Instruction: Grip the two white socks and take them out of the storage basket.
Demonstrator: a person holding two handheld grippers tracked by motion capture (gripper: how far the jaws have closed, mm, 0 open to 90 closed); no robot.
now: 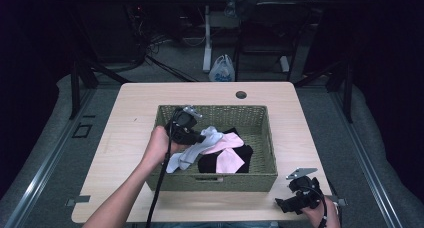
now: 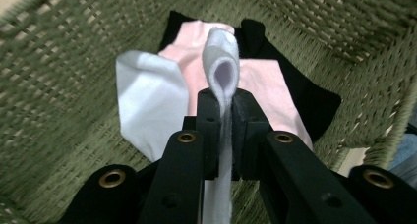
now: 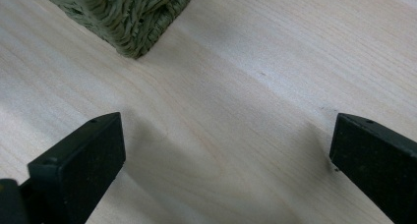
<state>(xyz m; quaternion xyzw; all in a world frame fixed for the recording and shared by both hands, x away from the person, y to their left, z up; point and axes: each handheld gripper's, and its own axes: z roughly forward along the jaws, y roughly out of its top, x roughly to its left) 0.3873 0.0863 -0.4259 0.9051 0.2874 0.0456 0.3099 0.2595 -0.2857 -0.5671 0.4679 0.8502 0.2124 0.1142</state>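
A green wicker basket (image 1: 260, 174) stands mid-table and holds a pile of socks: white, pink (image 1: 229, 159) and black (image 1: 245, 153). My left gripper (image 1: 202, 136) is inside the basket, shut on a white sock (image 2: 222, 67) that is pinched between its jaws and stands up above them. The rest of that sock (image 1: 181, 159) trails toward the basket's front left. More white (image 2: 147, 103), pink (image 2: 268, 76) and black (image 2: 314, 98) socks lie below on the basket floor. My right gripper (image 1: 278, 204) rests open near the table's front right corner, with only bare wood (image 3: 231, 135) between its jaws.
A basket corner (image 3: 133, 17) lies just ahead of the right gripper. The table (image 1: 125, 118) has a cable hole (image 1: 241, 94) at its back edge. Beyond the table stand dark desk legs, cables and a white plastic bag (image 1: 222, 69) on the floor.
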